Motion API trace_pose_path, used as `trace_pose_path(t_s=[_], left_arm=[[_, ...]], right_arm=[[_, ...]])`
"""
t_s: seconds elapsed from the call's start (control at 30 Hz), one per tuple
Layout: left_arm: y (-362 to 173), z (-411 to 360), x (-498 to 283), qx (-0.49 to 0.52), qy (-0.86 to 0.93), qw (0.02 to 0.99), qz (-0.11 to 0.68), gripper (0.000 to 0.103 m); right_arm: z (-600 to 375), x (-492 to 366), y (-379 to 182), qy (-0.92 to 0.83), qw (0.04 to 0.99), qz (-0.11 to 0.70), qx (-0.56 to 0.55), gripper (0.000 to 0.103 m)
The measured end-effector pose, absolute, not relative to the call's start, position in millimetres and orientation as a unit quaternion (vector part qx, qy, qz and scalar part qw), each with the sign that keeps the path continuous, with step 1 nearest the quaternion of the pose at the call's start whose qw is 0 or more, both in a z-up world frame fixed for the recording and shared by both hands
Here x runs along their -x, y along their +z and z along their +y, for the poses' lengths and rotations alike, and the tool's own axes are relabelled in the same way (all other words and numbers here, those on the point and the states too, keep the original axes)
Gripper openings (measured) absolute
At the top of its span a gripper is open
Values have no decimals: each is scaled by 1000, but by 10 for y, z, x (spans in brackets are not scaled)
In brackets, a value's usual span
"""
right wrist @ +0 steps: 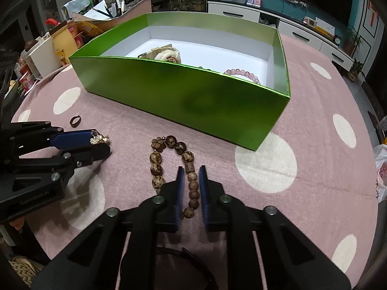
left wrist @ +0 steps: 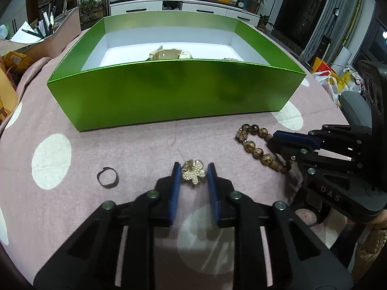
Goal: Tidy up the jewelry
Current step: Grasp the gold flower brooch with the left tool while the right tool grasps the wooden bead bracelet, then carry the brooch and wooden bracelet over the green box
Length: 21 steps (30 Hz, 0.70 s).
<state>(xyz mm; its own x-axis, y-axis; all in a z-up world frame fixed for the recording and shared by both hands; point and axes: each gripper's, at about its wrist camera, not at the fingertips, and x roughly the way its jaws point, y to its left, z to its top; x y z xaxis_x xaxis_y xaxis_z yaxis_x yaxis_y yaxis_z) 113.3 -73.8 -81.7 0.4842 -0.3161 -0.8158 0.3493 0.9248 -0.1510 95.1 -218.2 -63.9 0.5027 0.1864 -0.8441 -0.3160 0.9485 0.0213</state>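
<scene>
Pink dotted tabletop (left wrist: pixel 101 142): left gripper (left wrist: pixel 192 176) jaws spread around the flower brooch (left wrist: pixel 194 174), right gripper (right wrist: pixel 191 180) jaws spread astride the wooden bead bracelet (right wrist: pixel 174 159), both poised to lift pieces into the green box (left wrist: pixel 169 91) beyond
</scene>
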Motion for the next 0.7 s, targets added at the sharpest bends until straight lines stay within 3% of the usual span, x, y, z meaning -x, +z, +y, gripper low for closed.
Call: trace_pose_path(t_s=[0.3, 0.7], left_arm=[[-754, -749, -1113, -16, -195, 863, 466, 22], [-351, -471, -996, 19, -190, 879, 437, 22]], right_arm=[[-2161, -905, -555, 149, 874, 459, 64, 7], [-2181, -722, -47, 161, 902, 397, 47, 7]])
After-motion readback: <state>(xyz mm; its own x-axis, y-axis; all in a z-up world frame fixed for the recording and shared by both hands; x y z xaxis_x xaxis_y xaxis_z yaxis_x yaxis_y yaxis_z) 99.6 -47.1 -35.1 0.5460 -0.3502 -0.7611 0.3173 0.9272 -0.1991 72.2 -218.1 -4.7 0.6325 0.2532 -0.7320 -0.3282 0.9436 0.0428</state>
